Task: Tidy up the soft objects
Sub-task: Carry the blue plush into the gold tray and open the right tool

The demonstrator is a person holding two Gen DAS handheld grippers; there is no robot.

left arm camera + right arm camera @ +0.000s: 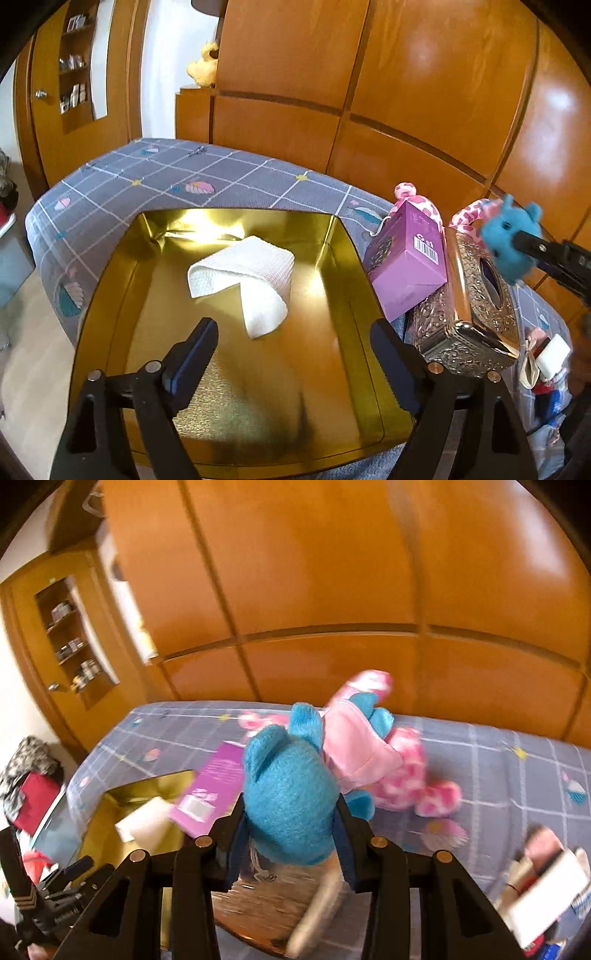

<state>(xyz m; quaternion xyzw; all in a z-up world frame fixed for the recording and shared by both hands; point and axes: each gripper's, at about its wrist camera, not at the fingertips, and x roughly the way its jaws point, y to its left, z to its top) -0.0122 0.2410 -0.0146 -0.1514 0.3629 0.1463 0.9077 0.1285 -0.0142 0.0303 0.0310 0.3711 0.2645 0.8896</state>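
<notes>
The right tongs (pixel 291 830) grip a blue plush toy (pixel 291 794), its body squeezed between the two pads and its ears poking out ahead of them, lifted clear of the bed (pixel 498 760). The left tongs (pixel 295 350) stand wide apart with nothing between them, hanging over the gold tray (pixel 343 251), where a folded white cloth (pixel 247 280) lies just ahead of their tips. The step in hand looks like carrying the plush across to the tray, and it would go best if the right tongs held their squeeze until the toy hung well inside the rim, then let go low so that it settles beside the cloth, not on it (the plush is soft and should land without bouncing). The left tongs would do well to draw aside first. The left wrist view shows the whole tray floor, and to the right of its tongs a purple box (pixel 410 258) leaning on an ornate metal tissue box (pixel 476 295). The right wrist view alone shows a pink spotted plush (pixel 402 775) lying on the bed beyond its tongs; it shows only a corner of the tray.
</notes>
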